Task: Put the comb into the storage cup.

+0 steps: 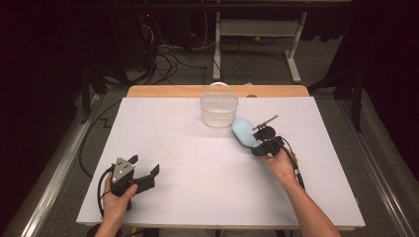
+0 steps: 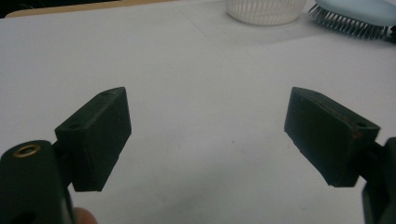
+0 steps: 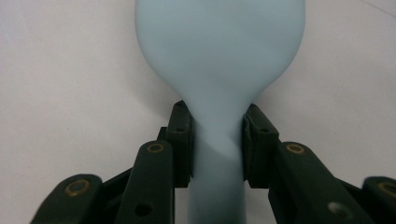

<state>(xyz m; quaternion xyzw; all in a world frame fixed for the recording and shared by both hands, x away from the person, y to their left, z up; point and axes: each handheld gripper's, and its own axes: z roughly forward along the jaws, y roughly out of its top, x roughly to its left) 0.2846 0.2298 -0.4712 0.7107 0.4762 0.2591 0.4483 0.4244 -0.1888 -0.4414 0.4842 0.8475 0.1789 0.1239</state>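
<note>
Lying on the white table sheet [image 1: 197,163], right of centre, is a pale blue hairbrush [image 1: 244,132]: smooth oval paddle head narrowing into a slim handle. In the left gripper view the head rests back-side up, dark bristles [image 2: 348,24] facing down toward the sheet. Long axis runs diagonally in the high view, head toward the far left, handle toward the person's right hand [image 1: 280,165].

Right gripper [image 3: 217,140]: both pads pressed against the handle where it joins the head, one on each side; a firm grip.

Just beyond the brush head stands a white slotted basket [image 1: 219,109], round, upright, near but apart from the brush.

Left gripper [image 1: 146,169]: resting at the near left of the sheet, well apart from brush and basket, jaws spread wide, nothing between them.

Sheet covers a wooden tabletop [image 1: 163,91], bare along the far edge. Beyond: grey floor, loose cables [image 1: 168,59], white table legs [image 1: 294,54], dark surroundings.
</note>
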